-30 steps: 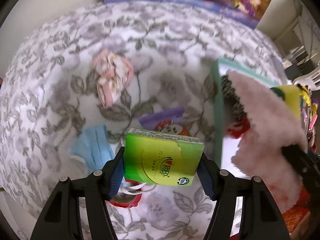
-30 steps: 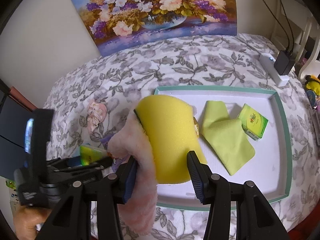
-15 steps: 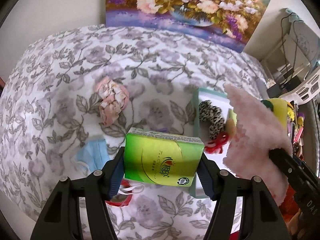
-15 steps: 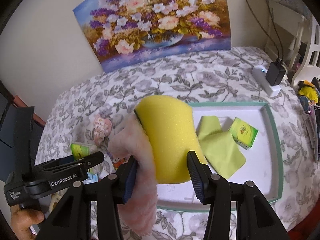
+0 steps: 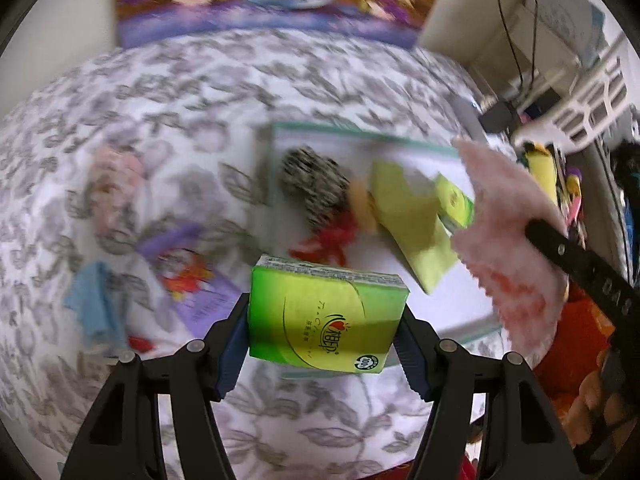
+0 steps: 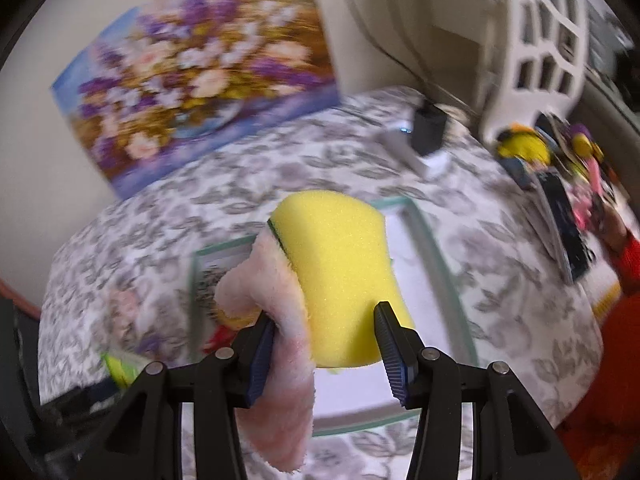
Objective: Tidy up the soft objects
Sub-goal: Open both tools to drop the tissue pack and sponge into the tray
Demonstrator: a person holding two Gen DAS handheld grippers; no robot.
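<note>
Both my grippers have swung over the tray (image 5: 472, 326) in the last second. Left gripper (image 5: 325, 326) pinches the tissue pack (image 5: 324, 320); right gripper (image 6: 325, 340) clamps sponge (image 6: 340, 268) and pink cloth (image 6: 276, 340) together. Release looks next.

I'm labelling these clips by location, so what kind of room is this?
Probably a room in a home: a floral tablecloth covers the table, a flower painting leans on the wall, and a white plastic chair stands nearby.
</note>
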